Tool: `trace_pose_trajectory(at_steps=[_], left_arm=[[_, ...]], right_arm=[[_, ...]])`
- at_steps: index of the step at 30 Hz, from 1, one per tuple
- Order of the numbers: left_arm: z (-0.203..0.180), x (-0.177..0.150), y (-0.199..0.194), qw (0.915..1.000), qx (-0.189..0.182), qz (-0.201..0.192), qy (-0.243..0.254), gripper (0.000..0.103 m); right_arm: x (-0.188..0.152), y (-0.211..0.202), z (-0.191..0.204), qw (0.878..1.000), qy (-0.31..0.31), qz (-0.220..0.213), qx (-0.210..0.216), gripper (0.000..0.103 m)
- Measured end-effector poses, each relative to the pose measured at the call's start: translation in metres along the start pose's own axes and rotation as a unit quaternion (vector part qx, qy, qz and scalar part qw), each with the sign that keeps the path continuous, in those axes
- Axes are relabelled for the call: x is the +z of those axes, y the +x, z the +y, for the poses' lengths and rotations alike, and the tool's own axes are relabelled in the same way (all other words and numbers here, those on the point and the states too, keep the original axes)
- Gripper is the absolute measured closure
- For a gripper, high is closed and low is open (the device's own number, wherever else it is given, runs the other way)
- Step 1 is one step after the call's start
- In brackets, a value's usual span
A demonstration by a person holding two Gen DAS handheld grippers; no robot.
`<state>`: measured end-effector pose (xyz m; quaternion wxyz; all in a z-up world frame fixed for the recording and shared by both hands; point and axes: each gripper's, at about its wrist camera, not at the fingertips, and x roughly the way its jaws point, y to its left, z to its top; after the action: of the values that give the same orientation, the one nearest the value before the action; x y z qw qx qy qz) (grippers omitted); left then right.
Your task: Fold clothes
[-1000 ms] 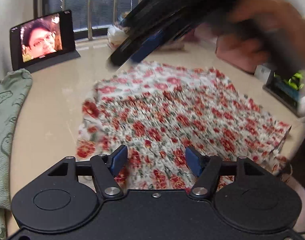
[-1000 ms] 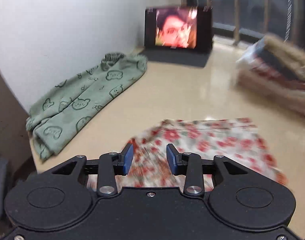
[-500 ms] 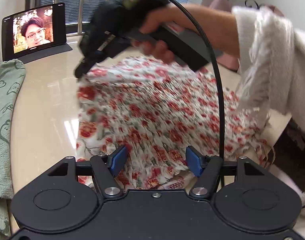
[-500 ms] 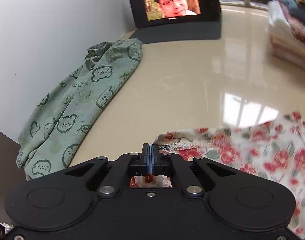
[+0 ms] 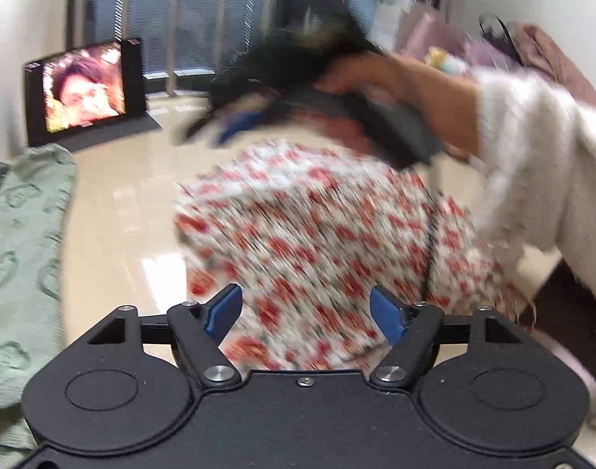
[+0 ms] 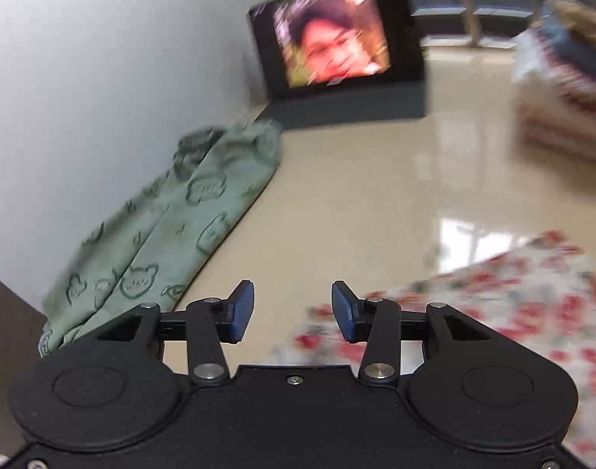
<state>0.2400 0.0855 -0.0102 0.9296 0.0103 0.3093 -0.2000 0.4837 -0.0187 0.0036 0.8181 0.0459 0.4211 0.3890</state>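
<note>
The floral garment (image 5: 329, 242), white with red flowers, lies spread on the beige bench (image 5: 114, 203), filling the middle of the left wrist view and reaching to about 4 o'clock, where its hem hangs near the bench edge. The picture is blurred, so its folds cannot be told.

The left gripper (image 5: 306, 310) hovers over the near edge of the floral garment with its blue fingers (image 5: 224, 308) spread wide; the jaws have just been opening further, and cloth shows beneath the gap but the pads do not press on it.

The right gripper (image 6: 292, 310) has its blue fingers (image 6: 241, 308) parted, the jaws having just been opening, with bare bench between them. In its view a corner of the floral garment (image 6: 493, 305) lies at 4 o'clock, just beside the right-hand finger; whether it touches is unclear. In the left wrist view the right gripper (image 5: 235, 125) appears as a dark blur at 12 o'clock above the far edge of the garment, held by a hand (image 5: 368, 74) coming out of a fluffy white sleeve (image 5: 532, 164) from 2 o'clock.

A green garment (image 6: 161, 226) printed with bear faces lies along the wall at 9 o'clock, well apart from the floral one. A tablet (image 6: 337, 35) stands lit at 12 o'clock in the right wrist view. A stack of folded clothes (image 6: 563, 78) sits at 2 o'clock.
</note>
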Motion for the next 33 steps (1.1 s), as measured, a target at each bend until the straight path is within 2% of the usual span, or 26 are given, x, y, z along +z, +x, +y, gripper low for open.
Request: trace_pose_trajectory(at_steps=[4,6,8,10,12,14,19,22,23,24,25,26,27,30,32,33], left_arm=[[0.018,0.025,-0.009,0.9996,0.014,-0.021,-0.008,0.031],[0.027,0.04,-0.005,0.9993,0.034,-0.018,-0.002,0.031],[0.037,0.056,0.012,0.9987,0.051,0.0,-0.002,0.031],[0.05,0.07,0.031,0.9979,0.062,0.019,-0.007,0.032],[0.065,0.081,0.053,0.9963,0.07,0.038,-0.032,0.033],[0.083,0.089,0.072,0.9943,0.062,0.055,-0.068,0.034],[0.121,0.094,0.109,0.9821,0.029,0.098,-0.158,0.035],[0.129,0.09,0.111,0.9808,0.033,0.101,-0.163,0.038],[0.13,0.089,0.114,0.98,0.028,0.105,-0.167,0.048],[0.132,0.088,0.117,0.9791,0.022,0.109,-0.17,0.064],[0.133,0.087,0.121,0.9776,0.019,0.113,-0.176,0.075],[0.135,0.086,0.125,0.9761,0.016,0.118,-0.182,0.097],[0.136,0.085,0.127,0.9758,0.019,0.119,-0.182,0.101],[0.141,0.086,0.123,0.9767,0.023,0.087,-0.195,0.102],[0.149,0.086,0.12,0.9727,0.012,0.061,-0.223,0.102],[0.153,0.084,0.124,0.9702,0.018,0.064,-0.233,0.102]], right_arm=[[-0.021,-0.08,-0.044,0.996,0.036,-0.067,-0.054,0.058],[-0.041,-0.121,-0.066,0.988,0.04,-0.09,-0.119,0.059],[-0.061,-0.153,-0.086,0.976,0.038,-0.091,-0.192,0.058],[-0.079,-0.171,-0.107,0.969,0.053,-0.076,-0.229,0.057],[-0.092,-0.18,-0.125,0.968,0.074,-0.064,-0.23,0.057],[-0.099,-0.181,-0.138,0.969,0.088,-0.057,-0.225,0.057],[-0.089,-0.156,-0.165,0.975,0.126,-0.037,-0.177,0.06],[-0.089,-0.143,-0.168,0.976,0.135,-0.017,-0.169,0.068],[-0.091,-0.141,-0.167,0.977,0.134,-0.013,-0.168,0.075],[-0.094,-0.139,-0.166,0.977,0.134,-0.009,-0.166,0.087],[-0.096,-0.137,-0.166,0.977,0.133,-0.007,-0.165,0.092],[-0.097,-0.136,-0.167,0.977,0.135,-0.01,-0.166,0.1],[-0.098,-0.136,-0.168,0.976,0.137,-0.016,-0.169,0.103],[-0.099,-0.145,-0.173,0.974,0.156,-0.05,-0.157,0.103],[-0.099,-0.15,-0.178,0.972,0.174,-0.067,-0.142,0.103],[-0.1,-0.147,-0.183,0.971,0.184,-0.065,-0.14,0.103]])
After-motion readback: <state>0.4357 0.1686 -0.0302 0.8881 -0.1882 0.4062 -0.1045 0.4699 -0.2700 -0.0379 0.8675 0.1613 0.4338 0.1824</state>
